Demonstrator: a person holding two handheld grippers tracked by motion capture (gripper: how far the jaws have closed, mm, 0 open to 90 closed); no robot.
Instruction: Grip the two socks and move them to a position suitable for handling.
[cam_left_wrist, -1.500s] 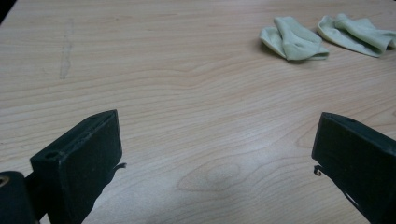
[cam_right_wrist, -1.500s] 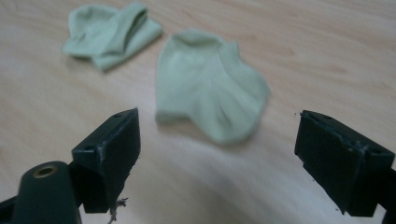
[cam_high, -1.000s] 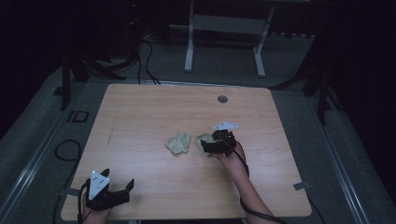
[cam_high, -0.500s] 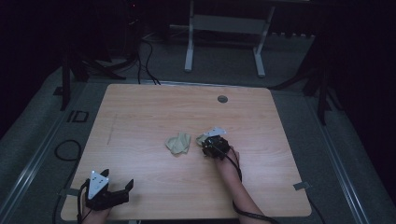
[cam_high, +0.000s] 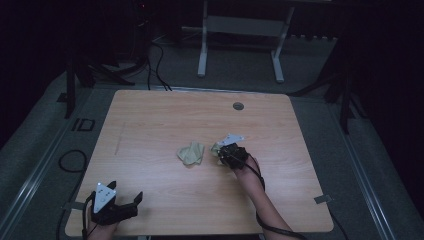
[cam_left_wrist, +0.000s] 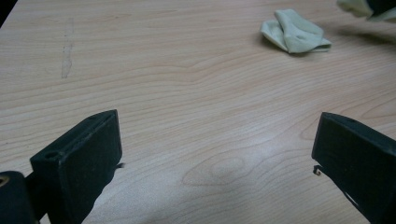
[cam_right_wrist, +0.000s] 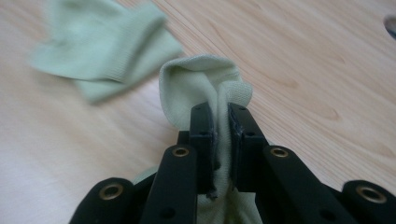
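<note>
High view: on the light wooden table (cam_high: 160, 120), the right gripper (cam_high: 229, 153) sits just past the centre toward three o'clock, with a pale green knitted sock (cam_high: 217, 149) bunched at its tip on the nine o'clock side. A second pale green sock (cam_high: 191, 153), crumpled in a small heap, lies on the wood near it, farther toward nine o'clock and apart from the claw. The left gripper (cam_high: 131, 204) rests at the table's seven o'clock corner, well apart from both socks, its jaws spread.

Left gripper view: the two black jaws stand wide apart over bare wood with nothing between them. The crumpled sock (cam_left_wrist: 294, 31) lies far off at one o'clock, and an edge of the held sock (cam_left_wrist: 358, 8) shows at the top right corner.

Right gripper view: the jaws have just been closing and now pinch a fold of the green sock (cam_right_wrist: 205, 81), whose ribbed cuff bulges up at twelve o'clock beyond the pads while more cloth hangs below them. The other sock (cam_right_wrist: 102, 51) lies blurred on the table at ten o'clock, clear of the claw.
</note>
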